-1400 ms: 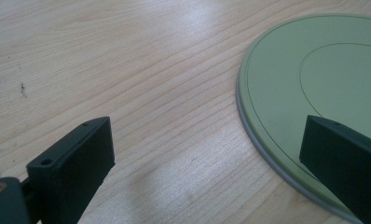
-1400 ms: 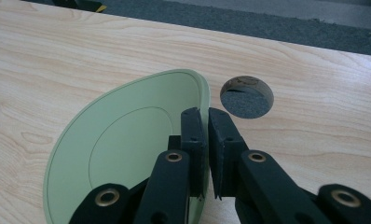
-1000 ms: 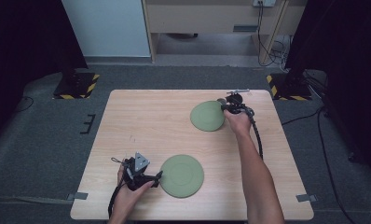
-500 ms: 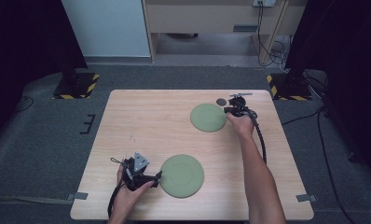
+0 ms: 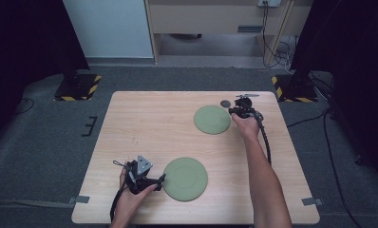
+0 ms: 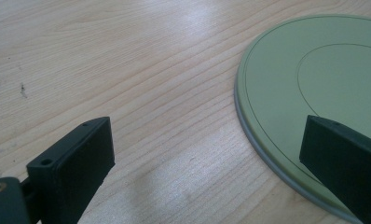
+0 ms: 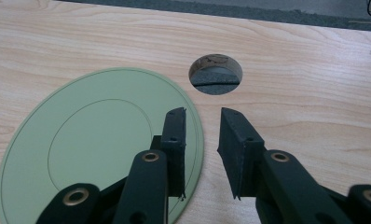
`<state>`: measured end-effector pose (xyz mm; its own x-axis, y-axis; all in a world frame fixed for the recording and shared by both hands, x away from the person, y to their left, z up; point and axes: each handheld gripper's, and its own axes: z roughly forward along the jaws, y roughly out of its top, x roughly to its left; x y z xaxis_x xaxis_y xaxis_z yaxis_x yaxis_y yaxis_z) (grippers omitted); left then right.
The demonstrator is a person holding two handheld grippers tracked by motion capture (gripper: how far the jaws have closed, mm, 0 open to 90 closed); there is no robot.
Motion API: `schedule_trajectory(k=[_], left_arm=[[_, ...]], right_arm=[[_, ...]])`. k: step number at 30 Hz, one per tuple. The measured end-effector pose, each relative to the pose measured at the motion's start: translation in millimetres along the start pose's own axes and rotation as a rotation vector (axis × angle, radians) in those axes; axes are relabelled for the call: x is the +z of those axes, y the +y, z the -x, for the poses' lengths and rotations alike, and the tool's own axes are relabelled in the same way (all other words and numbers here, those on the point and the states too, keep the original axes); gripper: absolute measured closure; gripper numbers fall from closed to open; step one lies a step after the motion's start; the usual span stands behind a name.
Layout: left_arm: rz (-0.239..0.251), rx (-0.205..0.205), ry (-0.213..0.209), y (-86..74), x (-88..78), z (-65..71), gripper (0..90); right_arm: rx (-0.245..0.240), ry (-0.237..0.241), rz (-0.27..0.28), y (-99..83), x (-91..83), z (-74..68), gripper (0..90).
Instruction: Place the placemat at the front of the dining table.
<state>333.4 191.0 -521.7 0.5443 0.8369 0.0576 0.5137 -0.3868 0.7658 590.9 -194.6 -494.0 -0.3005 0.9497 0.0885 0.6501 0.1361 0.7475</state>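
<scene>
Two flat round green plates lie on the wooden table (image 5: 144, 123). The near plate (image 5: 185, 178) (image 6: 314, 70) is at the front middle. My left gripper (image 5: 159, 182) (image 6: 207, 135) rests open by its left rim, one jaw over the bare wood and the other over the plate's edge. The far plate (image 5: 212, 119) (image 7: 95, 140) lies at the back right. My right gripper (image 5: 233, 111) (image 7: 203, 114) is at its right rim. Its jaws have just been opening and stand a narrow gap apart. One hangs over the rim, the other over wood, with nothing pinched between them.
A small round hole (image 5: 224, 103) (image 7: 216, 74) goes through the tabletop just beyond the far plate. Black cables trail from both grippers. Grey carpet surrounds the table, with dark stands at the back corners.
The right gripper's jaws have parted slightly and the hand has eased a little away from the far plate's rim. The plates and the left gripper have stayed put.
</scene>
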Motion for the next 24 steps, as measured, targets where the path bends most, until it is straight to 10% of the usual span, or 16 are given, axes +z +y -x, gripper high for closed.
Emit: schedule_trajectory(k=[14, 24], left_arm=[[0.001, 0.000, 0.004, 0.1, -0.5, 0.0, 2.1], [0.002, -0.001, 0.003, 0.5, -0.3, -0.3, 2.1]], right_arm=[[0.006, 0.004, 0.021, 5.0, -3.4, -2.7, 47.9], [0.096, 0.039, 0.023, 6.9, -5.4, 5.4, 21.6]])
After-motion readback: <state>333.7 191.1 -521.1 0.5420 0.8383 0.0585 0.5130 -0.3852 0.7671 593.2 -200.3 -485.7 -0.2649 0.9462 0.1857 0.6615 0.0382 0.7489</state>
